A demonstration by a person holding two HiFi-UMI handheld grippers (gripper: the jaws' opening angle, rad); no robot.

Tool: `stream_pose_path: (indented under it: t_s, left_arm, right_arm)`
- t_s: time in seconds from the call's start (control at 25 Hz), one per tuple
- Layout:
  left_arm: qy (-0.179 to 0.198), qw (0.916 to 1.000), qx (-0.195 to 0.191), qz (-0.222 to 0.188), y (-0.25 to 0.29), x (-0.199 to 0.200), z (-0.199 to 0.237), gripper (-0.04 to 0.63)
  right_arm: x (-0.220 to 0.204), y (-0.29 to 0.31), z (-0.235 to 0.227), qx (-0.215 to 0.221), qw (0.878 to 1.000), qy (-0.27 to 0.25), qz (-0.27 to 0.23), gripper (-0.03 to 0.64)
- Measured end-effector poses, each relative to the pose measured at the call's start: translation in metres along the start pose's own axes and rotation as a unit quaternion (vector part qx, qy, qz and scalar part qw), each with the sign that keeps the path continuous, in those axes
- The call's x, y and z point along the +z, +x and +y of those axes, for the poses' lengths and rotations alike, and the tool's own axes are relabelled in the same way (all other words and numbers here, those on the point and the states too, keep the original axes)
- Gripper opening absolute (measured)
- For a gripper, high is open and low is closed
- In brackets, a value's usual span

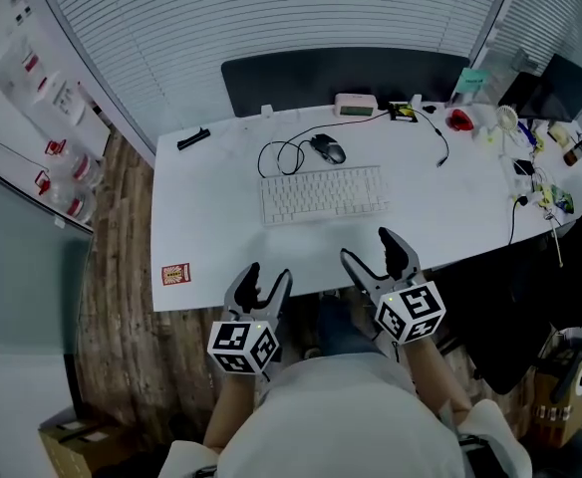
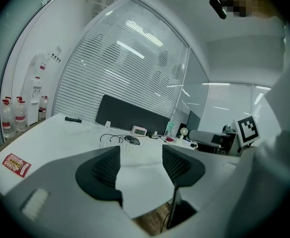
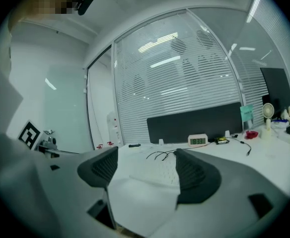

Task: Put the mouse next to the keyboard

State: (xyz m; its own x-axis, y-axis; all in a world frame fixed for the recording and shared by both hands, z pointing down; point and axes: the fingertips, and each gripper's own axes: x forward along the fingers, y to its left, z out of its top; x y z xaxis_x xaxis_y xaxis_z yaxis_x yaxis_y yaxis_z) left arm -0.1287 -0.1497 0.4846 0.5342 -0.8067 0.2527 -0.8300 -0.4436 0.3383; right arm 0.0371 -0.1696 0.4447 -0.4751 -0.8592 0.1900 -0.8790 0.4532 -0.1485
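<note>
A dark wired mouse (image 1: 328, 148) lies on the white desk (image 1: 211, 237) just behind the white keyboard (image 1: 322, 194), its black cable looped to the left. It shows small and far in the left gripper view as the mouse (image 2: 132, 140). My left gripper (image 1: 267, 285) is open at the desk's near edge, left of the keyboard's front. To its right my right gripper (image 1: 371, 248) is also open, just in front of the keyboard (image 3: 160, 171). Neither holds anything.
A black marker (image 1: 192, 138) and a red-and-white card (image 1: 175, 274) lie on the desk's left part. A small clock (image 1: 355, 105), cables and clutter (image 1: 530, 157) fill the back and right. A dark partition (image 1: 341, 76) stands behind; a black chair (image 1: 530, 297) is at right.
</note>
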Motion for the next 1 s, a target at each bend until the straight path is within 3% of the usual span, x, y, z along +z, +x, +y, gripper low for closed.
stream_pose_path:
  t_s: [0.56,1.0]
  left_arm:
    - [-0.002,0.9996,0.028,0.003,0.095,0.042,0.025,0.259]
    - [-0.012,0.9982,0.057,0.01,0.145,0.05,0.043,0.259]
  right_arm:
    - [0.005,0.119,-0.094,0.022,0.996,-0.056,0.072,0.344]
    - [-0.013,0.21,-0.147,0.045,0.985,-0.081,0.145,0.345]
